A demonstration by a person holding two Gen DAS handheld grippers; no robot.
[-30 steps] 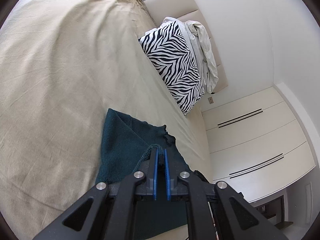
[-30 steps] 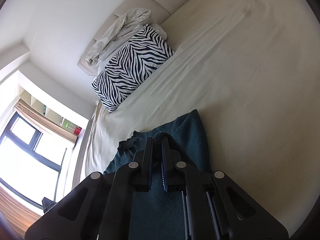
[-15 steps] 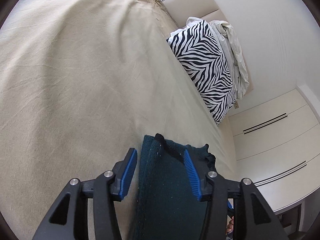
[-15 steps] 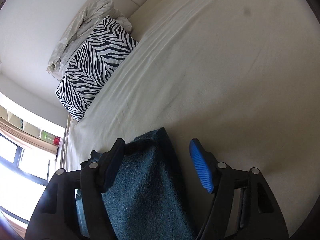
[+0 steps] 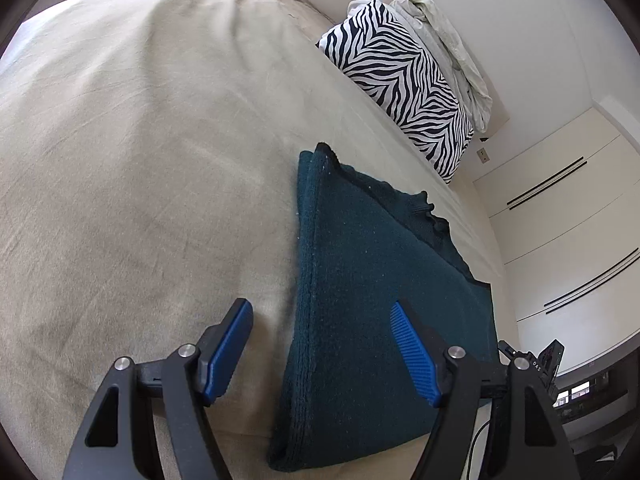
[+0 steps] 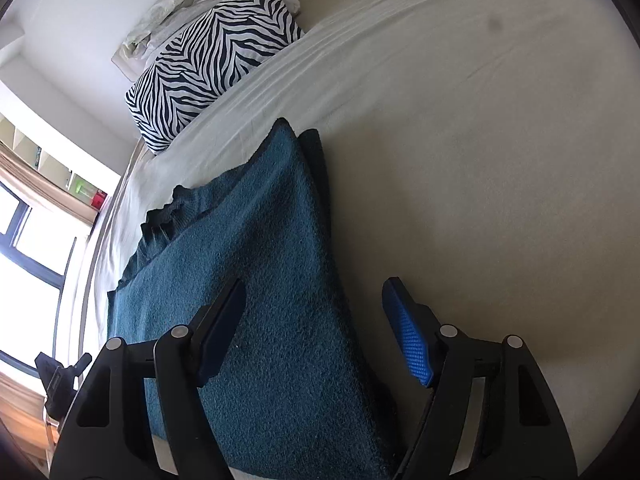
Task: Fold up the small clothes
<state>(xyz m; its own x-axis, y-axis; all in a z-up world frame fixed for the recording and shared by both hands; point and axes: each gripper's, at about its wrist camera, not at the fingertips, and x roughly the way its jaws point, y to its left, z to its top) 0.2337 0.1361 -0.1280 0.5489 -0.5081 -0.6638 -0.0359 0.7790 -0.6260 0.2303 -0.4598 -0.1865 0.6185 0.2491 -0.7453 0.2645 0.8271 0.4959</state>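
Observation:
A dark teal knitted garment (image 5: 380, 264) lies folded flat on the beige bed sheet (image 5: 140, 140). In the left wrist view my left gripper (image 5: 320, 306) straddles its left folded edge. Its jaws are opening, and the blue pads (image 5: 228, 356) stand clear of the cloth. In the right wrist view the same garment (image 6: 260, 240) runs under my right gripper (image 6: 315, 283), which spans its right edge. Those jaws are closing, but the blue pads (image 6: 408, 332) touch nothing. A ribbed hem bunches at the garment's far end.
A zebra-striped pillow (image 5: 404, 80) leans at the head of the bed with a crumpled white sheet (image 5: 448, 40) behind it. White wardrobe doors (image 5: 560, 220) stand past the bed's edge. The right wrist view shows a bright window (image 6: 28, 260) and wide bare sheet (image 6: 480, 160).
Both grippers were shut on the garment's edge and have let go, opening wide. They sank toward the bed, and the garment now lies flat and folded beneath them.

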